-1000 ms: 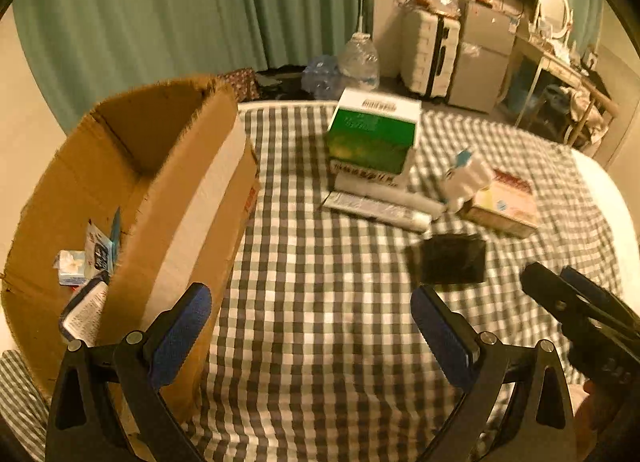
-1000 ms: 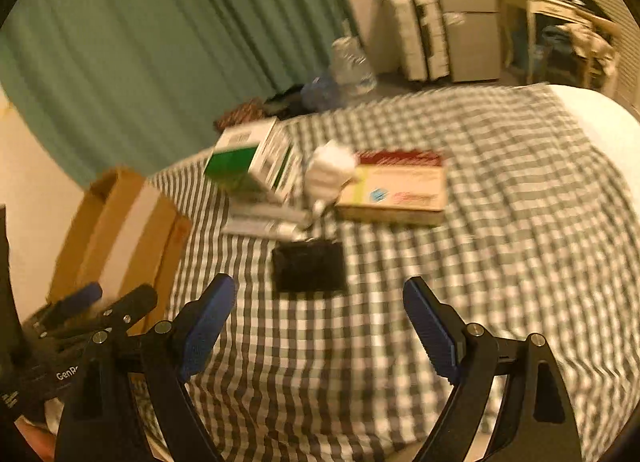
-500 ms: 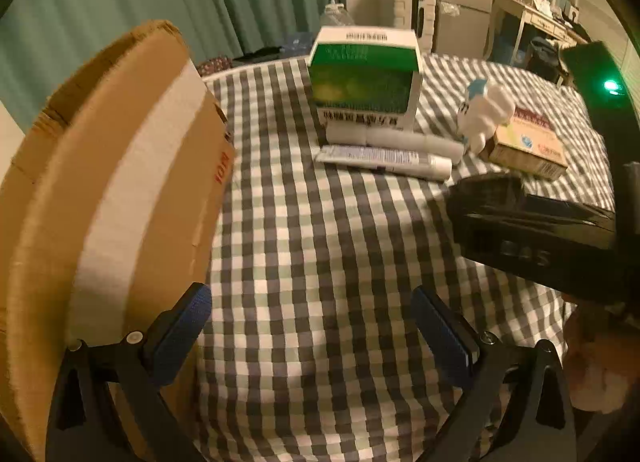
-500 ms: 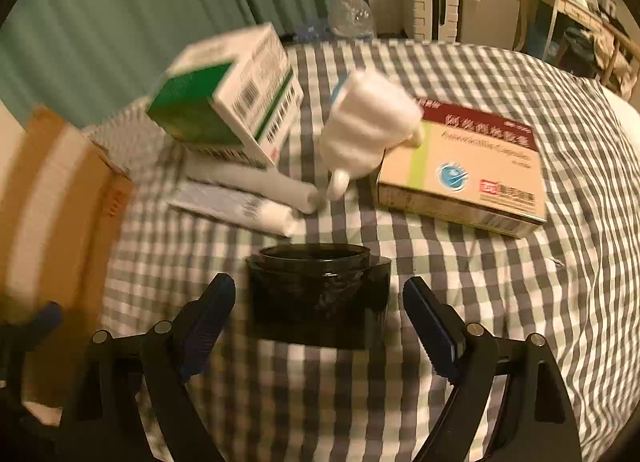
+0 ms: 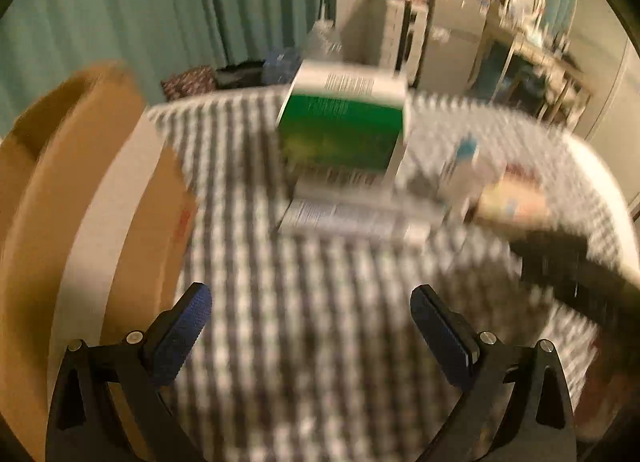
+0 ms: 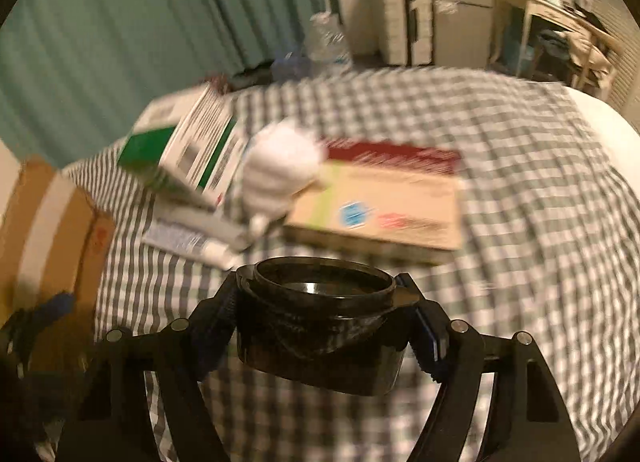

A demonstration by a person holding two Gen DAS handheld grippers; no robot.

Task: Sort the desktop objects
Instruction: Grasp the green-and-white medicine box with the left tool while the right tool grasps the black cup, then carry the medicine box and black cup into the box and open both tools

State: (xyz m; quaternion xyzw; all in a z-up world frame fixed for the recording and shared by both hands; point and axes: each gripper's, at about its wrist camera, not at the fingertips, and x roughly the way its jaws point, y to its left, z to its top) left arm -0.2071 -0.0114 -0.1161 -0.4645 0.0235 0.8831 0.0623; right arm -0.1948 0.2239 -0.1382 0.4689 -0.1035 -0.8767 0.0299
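- Two grippers are in your hands, over a bed spread with a checked cloth (image 6: 520, 182).
- Your right gripper (image 6: 320, 314) has just been closing its jaws; its pads now press on both sides of the black jar (image 6: 320, 338), which stands upright and lidless between them, near the cloth's near edge.
- Your left gripper (image 5: 310, 326) hangs with its jaws wide apart and nothing between the blue pads; only checked cloth shows in the gap.
- At the cloth's left edge stands the cardboard box (image 5: 92, 222), open at the top, with a pale tape stripe down its side; the left gripper's left finger is just beside it.
- Toward the far edge sits the green-and-white carton (image 5: 344, 130), tilted, with two white tubes (image 5: 352, 218) lying side by side just in front of it.
- To the right of the carton, a white bottle (image 6: 280, 174) leans against the flat tan box (image 6: 380, 206) with a red band.
- Both views are blurred; printed text cannot be read.
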